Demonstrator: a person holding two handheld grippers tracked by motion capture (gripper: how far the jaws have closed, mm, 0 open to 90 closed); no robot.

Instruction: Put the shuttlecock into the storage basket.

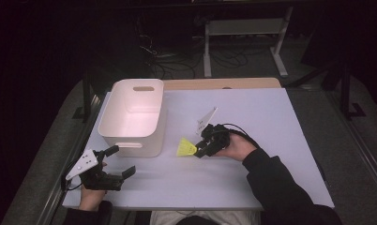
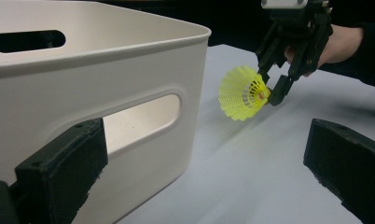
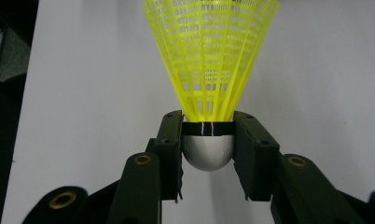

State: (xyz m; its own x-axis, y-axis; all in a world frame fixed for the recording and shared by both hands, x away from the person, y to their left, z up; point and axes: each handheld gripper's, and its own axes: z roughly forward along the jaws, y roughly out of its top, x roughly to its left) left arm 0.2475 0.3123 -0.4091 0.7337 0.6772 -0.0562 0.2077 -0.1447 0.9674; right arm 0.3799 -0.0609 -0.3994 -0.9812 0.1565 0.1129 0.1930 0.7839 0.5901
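A white plastic bin (image 1: 132,117) with slotted handle openings stands in the left half of the high view, on a pale table (image 1: 271,140) that fills the middle of the frame; its interior shows a bare pinkish-white floor with nothing lying in it. Just to the lower right of the bin, near the centre of that view, a yellow plastic shuttlecock (image 1: 186,148) is held just beside the bin's near right corner, apart from its wall. The right gripper (image 1: 200,151) is clenched on it: in the right gripper view the two black jaws press against either side of the rounded white cork base at the centre of the frame, and the yellow mesh skirt (image 3: 209,51) flares upward to the top edge over the pale tabletop. In the left gripper view the same shuttlecock (image 2: 244,93) appears at upper centre right, its open skirt facing left toward the bin wall (image 2: 129,93), with the right gripper (image 2: 269,93) and the hand (image 2: 337,44) behind it in the upper right corner. The left gripper (image 1: 122,161) sits at the lower left of the high view, near the bin's front wall, held by a hand (image 1: 90,194) coming in from the bottom edge. It is released, its jaws spread wide with nothing between them; in its own view they stand at the lower left and lower right corners, framing the bin's front handle slot (image 2: 141,121) and bare table.
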